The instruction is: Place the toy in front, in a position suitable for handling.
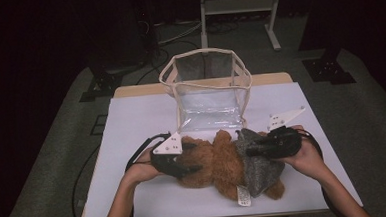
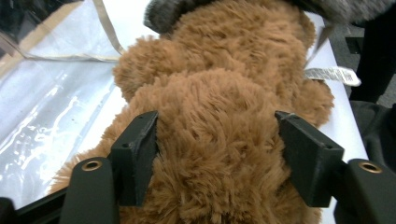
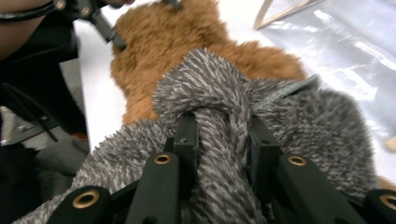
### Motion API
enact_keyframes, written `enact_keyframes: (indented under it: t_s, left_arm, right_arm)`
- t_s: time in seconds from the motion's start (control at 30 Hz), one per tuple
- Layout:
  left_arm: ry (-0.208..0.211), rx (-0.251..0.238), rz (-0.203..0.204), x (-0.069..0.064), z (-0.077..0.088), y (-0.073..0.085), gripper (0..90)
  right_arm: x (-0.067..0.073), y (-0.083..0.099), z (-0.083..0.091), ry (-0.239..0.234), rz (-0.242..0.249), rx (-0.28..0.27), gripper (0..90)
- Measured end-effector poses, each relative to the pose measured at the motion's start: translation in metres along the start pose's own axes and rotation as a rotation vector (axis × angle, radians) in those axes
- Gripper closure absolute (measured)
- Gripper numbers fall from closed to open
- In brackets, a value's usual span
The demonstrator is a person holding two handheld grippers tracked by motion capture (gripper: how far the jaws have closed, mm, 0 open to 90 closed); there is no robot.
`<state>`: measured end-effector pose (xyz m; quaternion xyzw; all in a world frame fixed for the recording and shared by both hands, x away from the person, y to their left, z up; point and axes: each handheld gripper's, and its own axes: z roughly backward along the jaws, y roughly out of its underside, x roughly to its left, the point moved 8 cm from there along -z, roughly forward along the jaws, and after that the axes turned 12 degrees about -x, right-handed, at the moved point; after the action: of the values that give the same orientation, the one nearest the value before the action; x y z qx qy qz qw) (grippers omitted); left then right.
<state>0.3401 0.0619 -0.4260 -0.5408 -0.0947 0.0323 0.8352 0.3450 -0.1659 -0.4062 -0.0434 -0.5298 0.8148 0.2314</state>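
While both hands work on the plush toy, the scene reads:
Brown teddy bear (image 1: pixel 211 160): lies on the white table (image 1: pixel 132 126), just before the clear bag (image 1: pixel 207 87).
Grey garment (image 1: pixel 259 165): covers the bear's right part.
Left tool (image 1: pixel 191 156): jaws part open, pressed against the bear's fur on both sides.
Right tool (image 1: pixel 253 148): jaws narrow, clamped on a bunched fold of the grey garment.

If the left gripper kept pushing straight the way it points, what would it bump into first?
Probably more of the brown teddy bear its jaws already straddle; beyond that lies the grey furry cloth that the right gripper pinches.
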Motion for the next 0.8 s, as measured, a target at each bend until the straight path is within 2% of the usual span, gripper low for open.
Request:
enact_keyframes:
  t_s: [0.13, 0.2, 0.3, 0.4, 0.47, 0.53, 0.63, 0.67, 0.8]
  left_arm:
    - [0.032, 0.03, -0.025, -0.006, 0.001, 0.002, 34.2]
    - [0.032, 0.032, -0.032, -0.006, 0.002, 0.001, 33.8]
    - [0.012, 0.021, -0.046, -0.003, 0.006, -0.004, 30.8]
    - [-0.018, 0.003, -0.04, 0.001, 0.009, -0.008, 29.6]
    - [-0.017, 0.01, -0.028, 0.001, 0.009, -0.006, 30.3]
    - [0.002, 0.024, -0.025, -0.001, 0.006, -0.002, 34.2]
    - [0.012, 0.04, -0.017, -0.004, 0.003, 0.001, 36.7]
    - [0.018, 0.042, -0.027, -0.005, 0.004, 0.002, 37.5]
    - [0.04, 0.05, -0.043, -0.009, 0.004, 0.003, 38.4]
  right_arm:
    - [-0.008, -0.014, -0.003, 0.028, -0.002, -0.028, 69.6]
    - [-0.01, -0.015, -0.01, 0.019, -0.004, -0.022, 69.6]
    - [-0.005, -0.005, -0.022, -0.006, -0.006, 0.009, 69.5]
    - [0.001, 0.003, -0.021, -0.02, -0.026, 0.004, 69.7]
    - [0.005, 0.008, -0.015, -0.036, -0.037, 0.0, 69.7]
    - [0.009, 0.01, -0.011, -0.051, -0.039, 0.006, 69.7]
    - [0.01, 0.0, -0.011, -0.026, 0.003, 0.015, 69.9]
    - [0.009, -0.005, -0.013, -0.022, 0.014, 0.015, 69.9]
    - [0.008, -0.023, -0.034, -0.044, 0.031, 0.008, 69.8]
